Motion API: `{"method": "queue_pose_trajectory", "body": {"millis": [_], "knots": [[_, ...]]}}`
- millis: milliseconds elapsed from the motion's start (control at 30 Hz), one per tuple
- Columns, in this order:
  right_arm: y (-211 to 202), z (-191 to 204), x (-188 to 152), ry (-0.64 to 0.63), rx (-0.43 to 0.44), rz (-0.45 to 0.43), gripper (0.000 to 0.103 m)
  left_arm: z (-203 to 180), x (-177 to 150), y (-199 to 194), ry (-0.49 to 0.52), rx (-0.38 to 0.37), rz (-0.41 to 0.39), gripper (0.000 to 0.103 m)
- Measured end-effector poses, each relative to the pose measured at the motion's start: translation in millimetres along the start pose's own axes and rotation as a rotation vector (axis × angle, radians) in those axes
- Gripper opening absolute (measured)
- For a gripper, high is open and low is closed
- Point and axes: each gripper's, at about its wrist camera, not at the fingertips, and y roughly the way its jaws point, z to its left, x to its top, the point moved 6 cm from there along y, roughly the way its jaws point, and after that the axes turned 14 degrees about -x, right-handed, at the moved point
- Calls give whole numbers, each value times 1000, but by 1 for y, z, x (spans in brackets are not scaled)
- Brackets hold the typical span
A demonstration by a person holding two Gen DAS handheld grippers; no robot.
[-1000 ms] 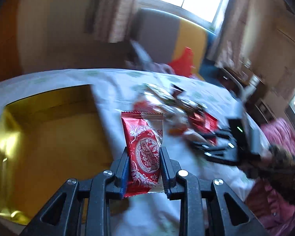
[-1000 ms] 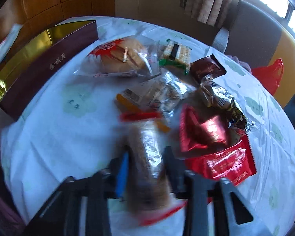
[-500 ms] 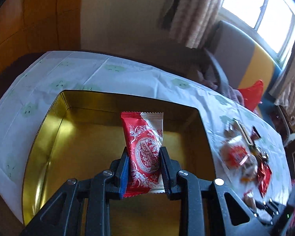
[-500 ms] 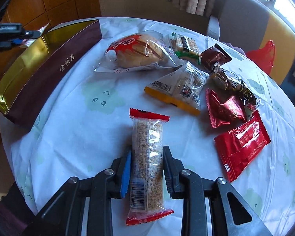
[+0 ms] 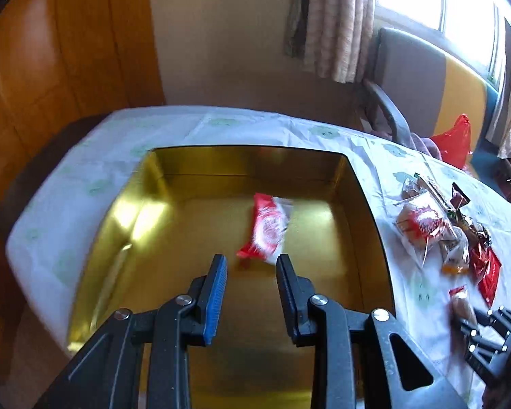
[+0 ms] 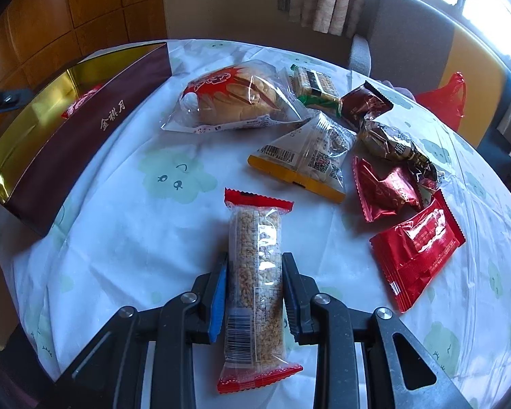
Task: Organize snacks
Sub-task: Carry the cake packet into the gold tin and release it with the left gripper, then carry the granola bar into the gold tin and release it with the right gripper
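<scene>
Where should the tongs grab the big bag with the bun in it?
Best guess: pinch the bun bag at its flat crimped end nearest the gold box, coming from above. The middle bulges around the bun, probably too wide and slippery, while that thin edge lies clear of the other snacks.

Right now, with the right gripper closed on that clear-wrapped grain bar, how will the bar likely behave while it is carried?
The grain bar looks fairly stiff: it juts straight past the right gripper without sagging. It is probably light, being puffed grain. The glossy wrapper may slip, and the pressed grains could crumble under a hard squeeze.
</scene>
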Motion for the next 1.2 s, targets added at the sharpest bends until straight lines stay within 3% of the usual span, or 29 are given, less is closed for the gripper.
{"method": "queue_pose_trajectory", "body": {"millis": [200,367,633,867,1100,1200], "knots": [[-1,3,5,42,-21,3,30,10,-14,-45,-13,80,-102,31],[-10,22,18,69,35,-6,29,19,-20,-63,-21,120,-138,31],[-65,68,75,103,225,-110,30,37,-24,-71,-47,168,-157,31],[-81,121,114,103,357,-92,30,43,-25,-77,-61,175,-174,31],[-75,156,139,117,354,-78,34,46,-26,-76,-67,172,-171,31],[-69,166,148,99,341,-90,44,47,-27,-74,-70,173,-165,31]]}}
